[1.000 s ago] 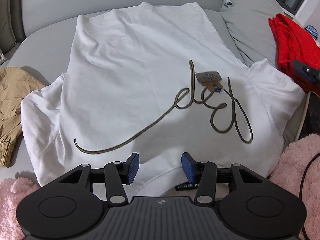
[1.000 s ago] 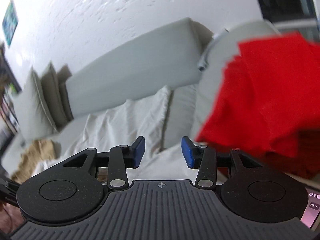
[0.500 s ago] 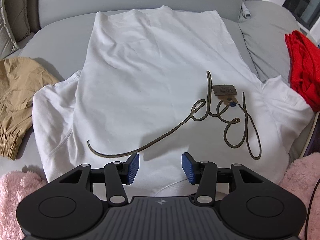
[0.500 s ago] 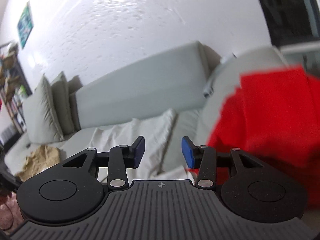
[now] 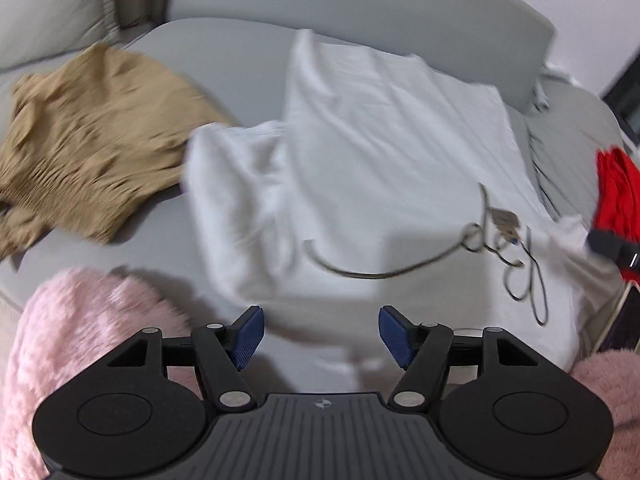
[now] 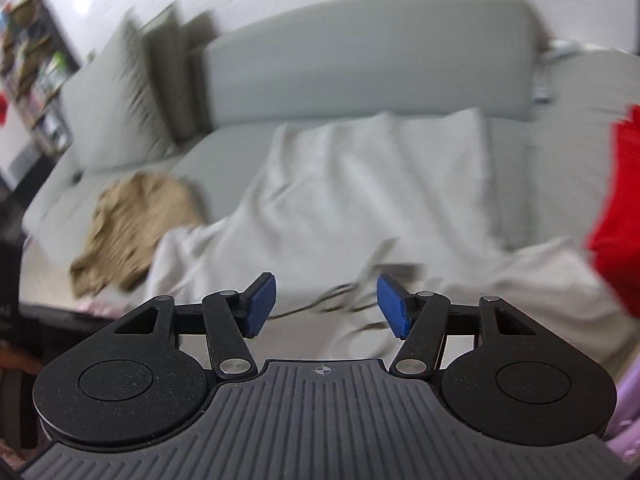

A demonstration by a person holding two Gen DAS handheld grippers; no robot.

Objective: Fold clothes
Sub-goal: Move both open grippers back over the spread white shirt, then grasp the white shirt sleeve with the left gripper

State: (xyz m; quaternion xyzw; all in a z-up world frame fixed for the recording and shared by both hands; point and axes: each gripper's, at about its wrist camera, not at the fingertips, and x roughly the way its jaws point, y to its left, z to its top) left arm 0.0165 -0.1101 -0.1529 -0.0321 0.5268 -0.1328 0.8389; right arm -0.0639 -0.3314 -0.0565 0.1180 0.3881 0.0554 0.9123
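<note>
White cotton-looking fabric is the whole story here: one white hoodie point(image 5: 384, 152) is spread flat on the grey sofa point(image 5: 224, 60), hem end far, hood end near, with its dark drawstring point(image 5: 384, 274) snaking loose across the near part. Nearest the camera, the left gripper point(image 5: 320, 334) hangs just above the near edge of the hoodie with its blue pads well apart, nothing between them, and they've just been widening. Same deal for the right gripper point(image 6: 326, 306): pads apart, just been opening, nothing clamped, hanging over the drawstring side of the same garment. Pink fluffy stuff point(image 5: 92, 344) sits at the near edge on both sides, can't tell if it's one blanket or two pieces. My guess on handling: the hoodie is soft and floppy, light but thick enough to hold a crease, not slippery, nothing fragile about it. It'll sag wherever it isn't supported, so I'd pinch it at the two near corners by the shoulders, or grab the left sleeve point(image 5: 236, 184) that's bunched out to the side and fold it in first. Watch the drawstring and the small tag point(image 5: 505, 216) on it, they'll drag or snag if a pad catches them. Counting going further out: one white hoodie, one crumpled tan garment point(image 5: 96, 140) just beside the left sleeve, one red garment point(image 5: 618, 196) off on the right past the other sleeve, and two grey cushions point(image 6: 132, 92) standing at the far left of the sofa back. Both views are pretty motion-blurred, so fine detail is iffy.
</note>
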